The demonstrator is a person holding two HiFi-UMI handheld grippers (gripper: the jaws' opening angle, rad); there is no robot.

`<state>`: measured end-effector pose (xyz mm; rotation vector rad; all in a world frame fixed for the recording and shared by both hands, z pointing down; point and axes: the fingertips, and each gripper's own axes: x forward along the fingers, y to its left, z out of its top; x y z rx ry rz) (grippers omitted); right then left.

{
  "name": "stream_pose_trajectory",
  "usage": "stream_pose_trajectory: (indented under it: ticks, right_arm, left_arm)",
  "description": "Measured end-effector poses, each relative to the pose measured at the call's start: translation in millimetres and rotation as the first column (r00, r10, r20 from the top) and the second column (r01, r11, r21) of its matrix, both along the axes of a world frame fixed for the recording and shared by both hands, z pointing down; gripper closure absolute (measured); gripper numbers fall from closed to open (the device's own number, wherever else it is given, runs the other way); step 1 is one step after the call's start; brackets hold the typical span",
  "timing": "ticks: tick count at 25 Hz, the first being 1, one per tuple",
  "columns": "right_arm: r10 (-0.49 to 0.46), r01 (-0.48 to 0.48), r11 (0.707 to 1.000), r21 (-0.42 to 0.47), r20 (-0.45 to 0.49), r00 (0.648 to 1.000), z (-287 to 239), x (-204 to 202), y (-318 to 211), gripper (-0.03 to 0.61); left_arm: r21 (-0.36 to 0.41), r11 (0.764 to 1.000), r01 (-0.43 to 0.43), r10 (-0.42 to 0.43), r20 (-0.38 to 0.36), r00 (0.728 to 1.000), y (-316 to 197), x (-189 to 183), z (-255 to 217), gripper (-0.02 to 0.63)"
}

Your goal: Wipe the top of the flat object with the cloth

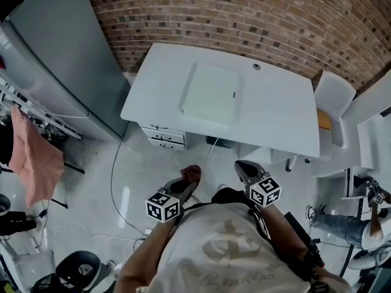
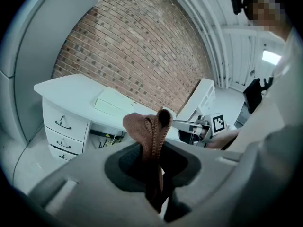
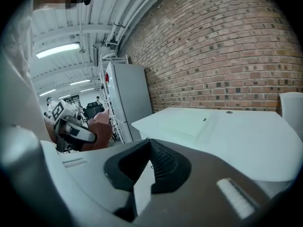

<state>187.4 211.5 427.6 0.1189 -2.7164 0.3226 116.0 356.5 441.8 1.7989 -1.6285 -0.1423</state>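
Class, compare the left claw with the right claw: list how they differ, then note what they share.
The left claw is shut on a brown cloth; the right claw is shut on nothing. Cloth folds stick out past the left claw's tip; the right claw's ribbed pads show bare. Both point toward the white desk and are short of the flat object on it.

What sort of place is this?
Likely a workshop or lab space: bare brick wall, a white desk with drawers, a tall grey cabinet, trailing cables.
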Motion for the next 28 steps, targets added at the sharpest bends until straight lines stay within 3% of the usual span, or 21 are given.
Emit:
stream_pose_trajectory:
  ticks: [5,14,28]
  right_arm:
    - [-0.003,0.003,1.0,0.002,-0.03,1.0,6,-6,-7,0.572]
    - [-0.097,0.096,0.995,-0.011,-0.056,0.994,21,-35,-24,0.572]
    - [-0.164,0.16,0.986,-0.055,-0.093,0.982,37,-80,-132,0.571]
  left_arm:
    - [-0.001,1.0,0.006,-0.006,-0.003,1.0,-5,-9,0,0.541]
    - [-0.022,1.0,-0.021,0.022,0.022,1.0,-45,-20,-1,0.541]
    - [-0.104,0.993,-0.052,0.049,-0.036,0.998,-153,-32,22,0.54]
